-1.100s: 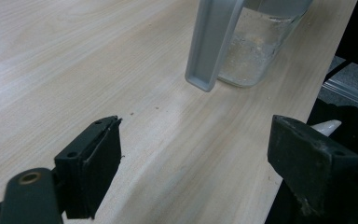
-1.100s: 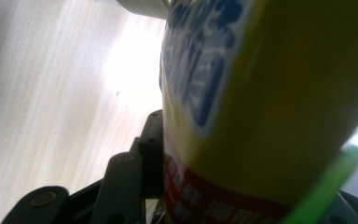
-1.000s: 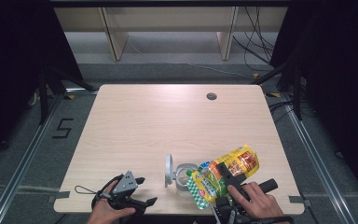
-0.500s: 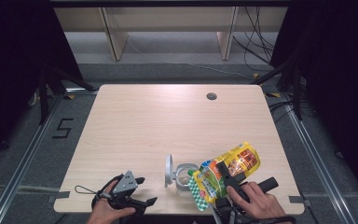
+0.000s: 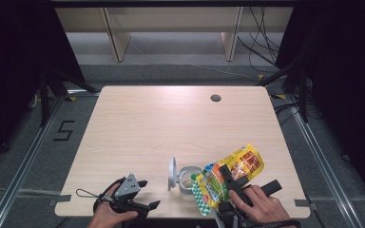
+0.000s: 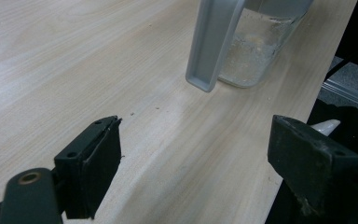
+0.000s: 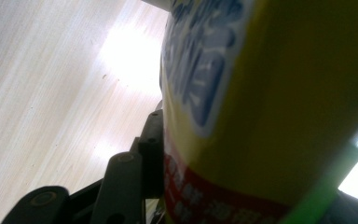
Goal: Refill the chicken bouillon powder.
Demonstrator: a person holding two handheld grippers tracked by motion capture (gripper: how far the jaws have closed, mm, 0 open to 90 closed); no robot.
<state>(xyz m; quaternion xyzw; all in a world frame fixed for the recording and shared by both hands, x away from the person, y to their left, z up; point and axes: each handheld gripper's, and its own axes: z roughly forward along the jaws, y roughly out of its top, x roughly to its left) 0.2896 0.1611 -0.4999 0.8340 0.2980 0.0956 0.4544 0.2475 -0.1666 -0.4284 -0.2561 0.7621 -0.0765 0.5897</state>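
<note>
**K:** Spill risk was the main worry. Right gripper (image 5: 229,179) had its jaws clamped on the snack bag (image 5: 228,175), which was tilted over the mouth of the clear container (image 5: 188,177), lid (image 5: 172,172) flipped up on its left. Bag looked soft, so contents could have dumped fast, or beside the rim rather than in.

**M:** Left gripper (image 5: 138,192)?

**K:** Jaws wide apart, nothing between them, parked at the near edge of the table (image 5: 171,118), well left of the container. So nothing steadied the container. My guess was that a nudge from the bag could have tipped or slid it.

**M:** Edge margin?

**K:** Poor. Container sat close to the near edge; in the left gripper view the table ended just past it (image 6: 256,51). Push toward the person and it likely goes off.

**M:** Room elsewhere?

**K:** Plenty. Bare board ahead and to the left, up to the cable hole (image 5: 215,98) at the far side. Right edge was near the bag's top.
</note>
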